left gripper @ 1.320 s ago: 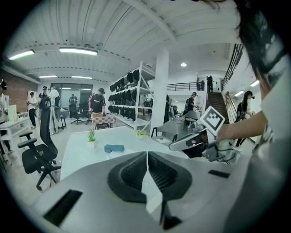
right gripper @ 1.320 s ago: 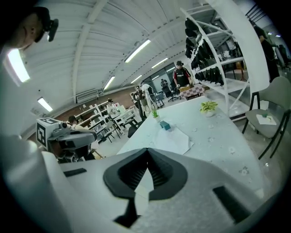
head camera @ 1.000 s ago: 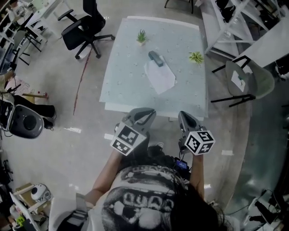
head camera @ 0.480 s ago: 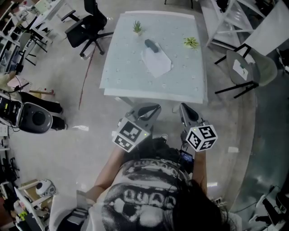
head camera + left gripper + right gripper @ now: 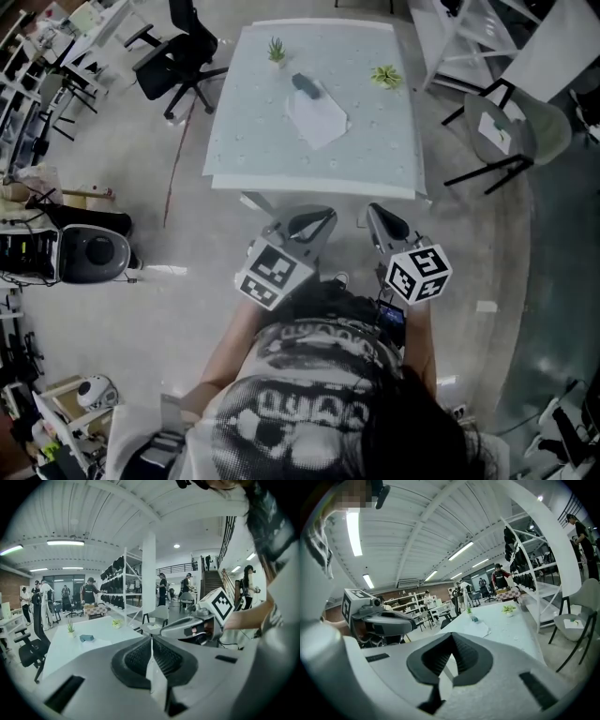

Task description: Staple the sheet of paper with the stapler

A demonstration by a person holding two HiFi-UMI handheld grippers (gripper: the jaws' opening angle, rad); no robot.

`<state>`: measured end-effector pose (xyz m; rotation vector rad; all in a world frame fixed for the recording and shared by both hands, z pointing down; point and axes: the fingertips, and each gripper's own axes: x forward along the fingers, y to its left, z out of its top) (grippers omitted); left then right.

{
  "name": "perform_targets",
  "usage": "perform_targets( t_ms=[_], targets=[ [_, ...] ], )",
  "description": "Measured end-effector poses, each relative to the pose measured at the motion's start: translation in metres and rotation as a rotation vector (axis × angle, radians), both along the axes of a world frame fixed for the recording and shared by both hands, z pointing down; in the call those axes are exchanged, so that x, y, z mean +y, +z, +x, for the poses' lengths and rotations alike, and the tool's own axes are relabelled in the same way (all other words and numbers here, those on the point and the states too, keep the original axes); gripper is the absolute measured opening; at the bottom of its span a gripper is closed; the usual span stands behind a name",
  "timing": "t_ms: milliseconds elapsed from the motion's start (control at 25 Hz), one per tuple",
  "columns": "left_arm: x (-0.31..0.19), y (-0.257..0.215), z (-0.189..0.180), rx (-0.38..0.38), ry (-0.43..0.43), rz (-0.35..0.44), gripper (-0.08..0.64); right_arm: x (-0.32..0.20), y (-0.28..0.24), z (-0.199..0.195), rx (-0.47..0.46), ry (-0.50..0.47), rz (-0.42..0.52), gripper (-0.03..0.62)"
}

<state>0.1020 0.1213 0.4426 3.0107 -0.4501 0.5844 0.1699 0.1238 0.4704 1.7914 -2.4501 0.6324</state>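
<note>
Arms reach forward from our printed shirt (image 5: 309, 403) at the bottom of the head view, each carrying a gripper over the floor (image 5: 187, 244). Our left gripper (image 5: 309, 225) has its jaws pressed together with nothing between them, and its own view shows the ribbed pads (image 5: 135, 656) meeting in a single seam. Our right gripper (image 5: 384, 221) is the same, closed tight and empty. The two sit side by side, near each other but apart, and both point towards the table (image 5: 375, 150). A second ago their tips overlapped the table's near edge in the head view. Now a strip of floor lies between them and that edge, and the table sits higher and smaller in the frame, so we have drawn back from it. On the tabletop nothing has shifted. The sheet of paper (image 5: 319, 120) lies flat on the far half, turned at a slant, and the stapler (image 5: 304, 84) rests on its far left corner, touching it. Beyond the stapler and a little to its left stands a small potted plant (image 5: 276, 49), and a second plant (image 5: 385, 75) stands well to the right of the stapler. Farther out, a black office chair (image 5: 178, 56) sits off the table's far left corner, and a grey chair (image 5: 511, 131) stands to the table's right.
</note>
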Motion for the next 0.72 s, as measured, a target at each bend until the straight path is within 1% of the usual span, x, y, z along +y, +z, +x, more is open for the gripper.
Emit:
perform_targets(
  t_ms=[200, 720],
  targets=[
    [0.007, 0.0, 0.004, 0.0, 0.003, 0.003, 0.007, 0.006, -0.004, 0.0, 0.008, -0.016, 0.009, -0.009],
    [0.016, 0.01, 0.015, -0.013, 0.024, 0.0, 0.008, 0.015, 0.002, 0.013, -0.002, 0.004, 0.012, -0.009]
  ],
)
